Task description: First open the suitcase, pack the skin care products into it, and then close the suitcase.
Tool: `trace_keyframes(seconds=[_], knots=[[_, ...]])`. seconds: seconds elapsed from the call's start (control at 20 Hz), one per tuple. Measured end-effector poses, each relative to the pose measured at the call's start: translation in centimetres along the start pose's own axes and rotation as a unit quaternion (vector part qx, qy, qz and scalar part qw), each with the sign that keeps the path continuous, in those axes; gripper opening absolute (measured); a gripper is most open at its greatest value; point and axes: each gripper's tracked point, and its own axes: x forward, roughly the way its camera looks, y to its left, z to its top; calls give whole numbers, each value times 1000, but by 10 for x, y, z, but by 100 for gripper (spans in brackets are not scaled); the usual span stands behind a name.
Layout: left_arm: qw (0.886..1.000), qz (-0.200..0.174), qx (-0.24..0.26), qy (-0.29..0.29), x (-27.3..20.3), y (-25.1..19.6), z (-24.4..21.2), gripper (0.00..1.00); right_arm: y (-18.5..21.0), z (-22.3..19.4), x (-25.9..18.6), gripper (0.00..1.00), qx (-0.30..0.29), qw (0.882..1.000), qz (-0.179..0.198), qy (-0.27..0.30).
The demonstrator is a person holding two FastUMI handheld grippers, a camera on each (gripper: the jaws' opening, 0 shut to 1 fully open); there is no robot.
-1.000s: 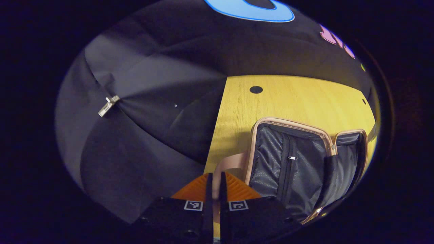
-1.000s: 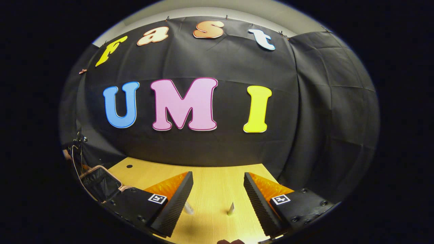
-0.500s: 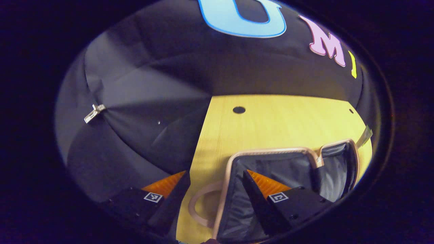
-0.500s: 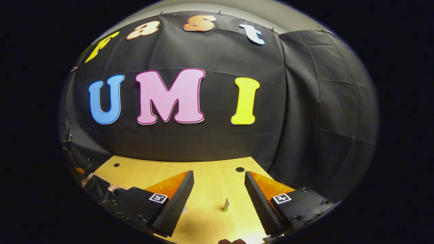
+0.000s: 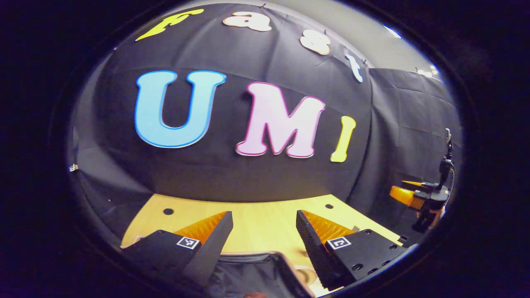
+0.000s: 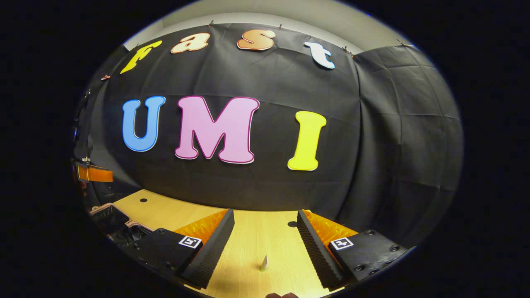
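Wooden table, open suitcase at left, small tube between spread fingers.

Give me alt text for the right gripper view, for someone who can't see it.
The right gripper is open above a wooden table, with a small pale pointed item standing between its fingers. The open suitcase lies at far left, against the black cloth wall.

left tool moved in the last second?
Yes. The left tool has swung up and to the right: the suitcase has slid to the bottom edge of the left gripper view, and more booth wall shows. It also went from shut to open.
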Motion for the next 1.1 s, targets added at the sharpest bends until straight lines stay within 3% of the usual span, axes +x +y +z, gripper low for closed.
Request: trace_keyframes(seconds=[0.2, 0.35, 0.7, 0.75, 0.9, 1.0, 1.1], knots=[[997, -51, 12, 48, 58, -102, -40, 96, -4, 0, -1, 96, 1, 999, 41, -10], [993, -56, 15, 103, 82, -115, -106, 96, -12, -7, 1, 96, 4, 998, 61, -5], [969, 6, -4, 246, 162, -105, -254, 97, -28, -53, 6, 96, -5, 994, 101, 33], [968, 31, 3, 250, 171, -91, -262, 97, -27, -70, 9, 96, -7, 992, 112, 49], [967, 53, -4, 249, 190, -80, -261, 46, -23, -117, 22, 96, -6, 988, 126, 86], [964, 45, -1, 261, 180, -84, -257, 33, -18, -162, 35, 96, -9, 983, 130, 128], [964, 25, 10, 263, 174, -88, -250, 35, -17, -198, 48, 97, -17, 979, 127, 159]])
